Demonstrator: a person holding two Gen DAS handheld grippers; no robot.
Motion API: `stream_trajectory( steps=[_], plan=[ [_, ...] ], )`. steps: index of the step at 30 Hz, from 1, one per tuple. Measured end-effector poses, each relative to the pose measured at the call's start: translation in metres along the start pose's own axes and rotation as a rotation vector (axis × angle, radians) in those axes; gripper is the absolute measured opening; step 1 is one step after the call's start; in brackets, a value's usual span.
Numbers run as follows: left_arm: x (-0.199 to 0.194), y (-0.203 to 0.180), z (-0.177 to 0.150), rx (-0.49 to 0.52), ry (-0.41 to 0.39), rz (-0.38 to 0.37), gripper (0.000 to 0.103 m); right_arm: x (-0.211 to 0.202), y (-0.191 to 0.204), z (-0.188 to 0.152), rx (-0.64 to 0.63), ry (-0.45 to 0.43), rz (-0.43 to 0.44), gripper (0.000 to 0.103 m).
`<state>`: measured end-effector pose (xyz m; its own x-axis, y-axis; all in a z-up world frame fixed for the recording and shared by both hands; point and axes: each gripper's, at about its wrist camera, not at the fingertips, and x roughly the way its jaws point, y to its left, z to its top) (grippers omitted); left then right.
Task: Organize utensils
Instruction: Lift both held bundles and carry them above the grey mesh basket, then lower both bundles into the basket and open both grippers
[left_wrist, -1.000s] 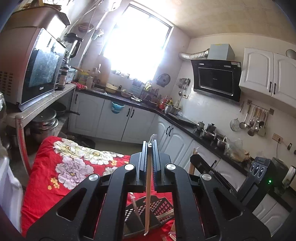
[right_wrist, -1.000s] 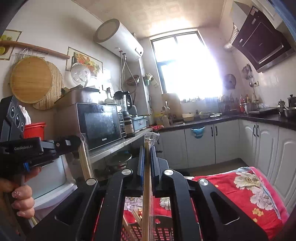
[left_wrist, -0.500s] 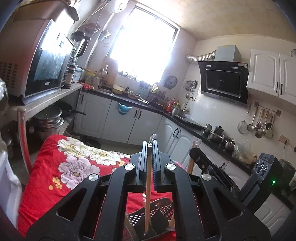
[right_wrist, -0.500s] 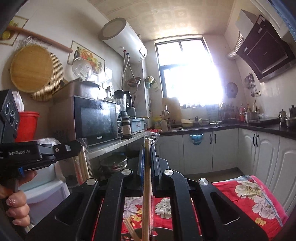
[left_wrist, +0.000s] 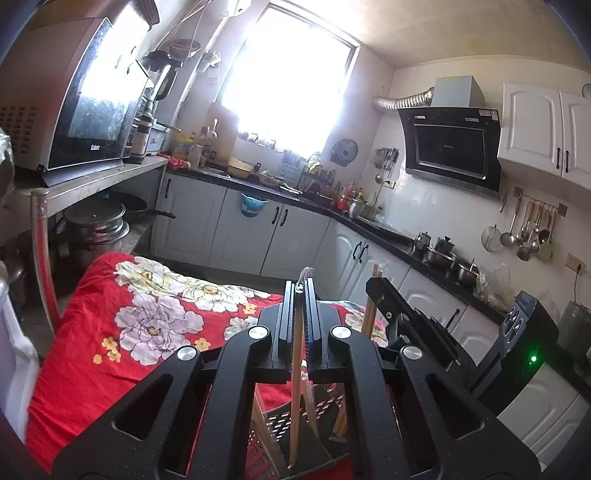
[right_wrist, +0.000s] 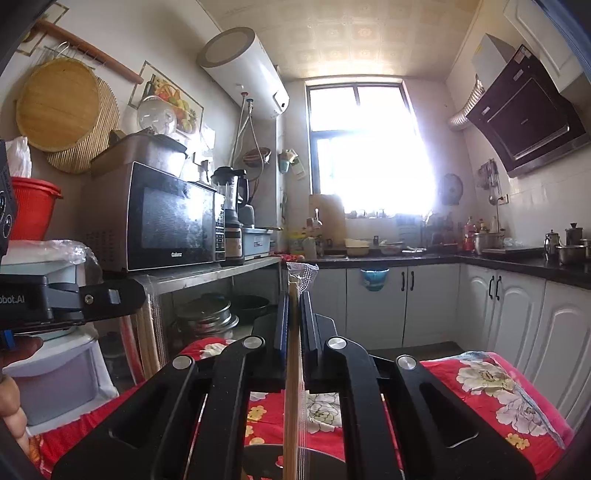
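We've got matt black plastic on the left gripper pinching pale wooden chopsticks. Tablecloth looks like soft red floral cloth. Microwave door's glossy, countertop shiny black.

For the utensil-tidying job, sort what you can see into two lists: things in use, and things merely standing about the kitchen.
In use:
left gripper
right gripper
chopsticks in the left gripper
chopsticks in the right gripper
black slotted holder

Standing about:
microwave
water heater
range hood
floral cloth
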<state>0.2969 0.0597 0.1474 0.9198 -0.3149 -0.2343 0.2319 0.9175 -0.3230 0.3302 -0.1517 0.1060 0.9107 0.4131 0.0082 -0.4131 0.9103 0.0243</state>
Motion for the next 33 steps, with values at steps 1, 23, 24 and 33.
stream_trajectory(
  steps=[1,23,24,33],
  plan=[
    [0.001,0.000,-0.003,0.000,0.001,-0.001,0.002,0.000,0.000,-0.002,-0.005,-0.002,-0.001,0.006],
    [0.003,0.017,-0.042,-0.098,0.080,-0.005,0.002,-0.040,-0.015,-0.034,0.043,0.163,0.007,0.008],
    [0.002,0.018,-0.043,-0.103,0.080,-0.005,0.002,-0.043,-0.015,-0.033,0.043,0.170,0.007,0.009],
    [-0.006,0.022,-0.050,-0.126,0.112,0.008,0.002,-0.065,-0.023,-0.034,0.108,0.238,-0.001,0.024]
  ],
)
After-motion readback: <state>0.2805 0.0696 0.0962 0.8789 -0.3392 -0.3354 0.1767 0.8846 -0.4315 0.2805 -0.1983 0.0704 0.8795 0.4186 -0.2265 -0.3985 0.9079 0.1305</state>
